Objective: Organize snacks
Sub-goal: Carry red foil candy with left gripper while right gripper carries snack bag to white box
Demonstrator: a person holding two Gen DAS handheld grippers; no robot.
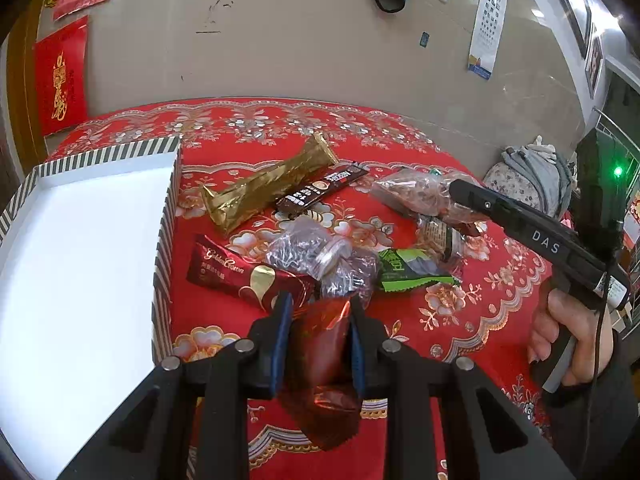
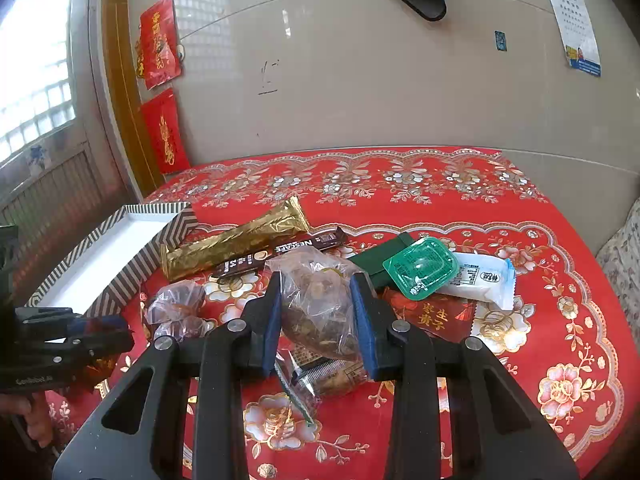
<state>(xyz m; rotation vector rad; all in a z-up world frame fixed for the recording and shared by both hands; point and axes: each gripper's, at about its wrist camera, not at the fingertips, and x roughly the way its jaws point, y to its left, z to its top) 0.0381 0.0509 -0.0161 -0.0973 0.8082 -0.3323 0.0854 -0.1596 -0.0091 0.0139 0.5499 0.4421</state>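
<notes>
My left gripper [image 1: 320, 320] is shut on a shiny red-brown snack packet [image 1: 324, 364], held above the red tablecloth just right of the striped box [image 1: 168, 216] with its white inside. My right gripper [image 2: 316, 308] is shut on a clear bag of brown snacks [image 2: 316, 304]. On the cloth lie a gold bar [image 1: 268, 184], a dark Nescafe stick [image 1: 320, 194], a red Golden packet [image 1: 240, 276], a clear purple bag [image 1: 316, 256] and a green packet [image 1: 408, 268]. The right wrist view also shows a green jelly cup [image 2: 420, 268] and a white packet [image 2: 480, 280].
The table with its red flowered cloth [image 2: 400, 184] stands against a beige wall. The striped box [image 2: 132, 248] sits at the left edge. Red paper hangings [image 2: 164, 132] are on the wall at left. A cushioned seat [image 1: 528, 176] stands beyond the table's right side.
</notes>
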